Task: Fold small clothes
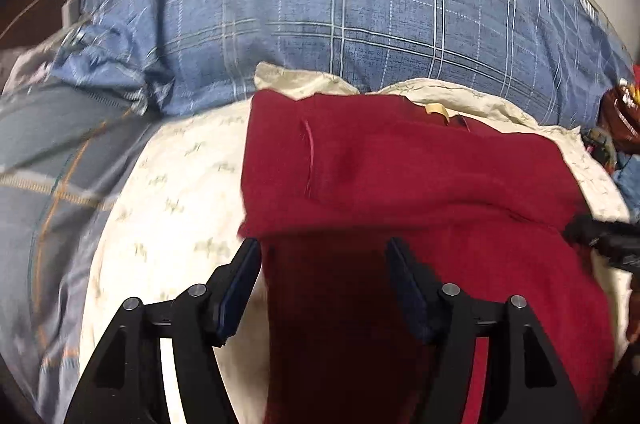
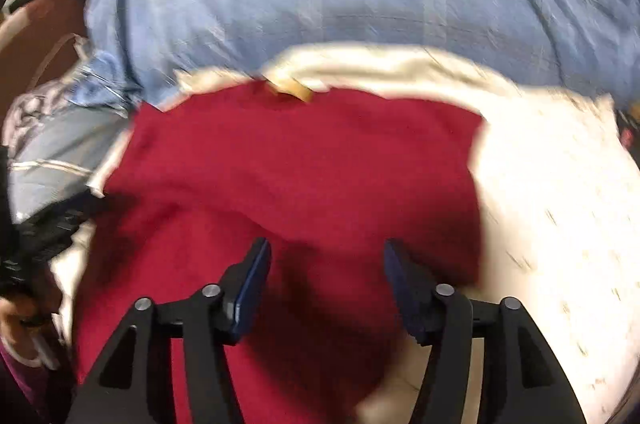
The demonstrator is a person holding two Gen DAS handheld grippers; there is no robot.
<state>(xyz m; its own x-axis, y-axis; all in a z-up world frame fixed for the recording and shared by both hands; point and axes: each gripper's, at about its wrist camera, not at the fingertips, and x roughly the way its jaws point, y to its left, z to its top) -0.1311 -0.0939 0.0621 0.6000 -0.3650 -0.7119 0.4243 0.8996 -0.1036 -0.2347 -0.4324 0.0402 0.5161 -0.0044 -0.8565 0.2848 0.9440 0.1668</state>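
A dark red garment [image 1: 400, 176] lies on a cream printed cloth [image 1: 172, 208], with a fold across its near part and a tan neck label [image 1: 438, 110] at the far edge. My left gripper [image 1: 322, 248] is open and empty, just above the garment's near left part. In the right wrist view the same red garment [image 2: 304, 168] lies flat with the label [image 2: 294, 89] at the far side. My right gripper [image 2: 326, 248] is open and empty above the garment's near edge. The view is blurred.
A blue checked quilt [image 1: 340, 8] with a round emblem lies behind the cream cloth [image 2: 552, 184]. The other gripper's black tip [image 1: 604, 240] shows at the right edge of the left view, and at the left [image 2: 44, 228] in the right view. Colourful items [image 1: 620, 116] sit far right.
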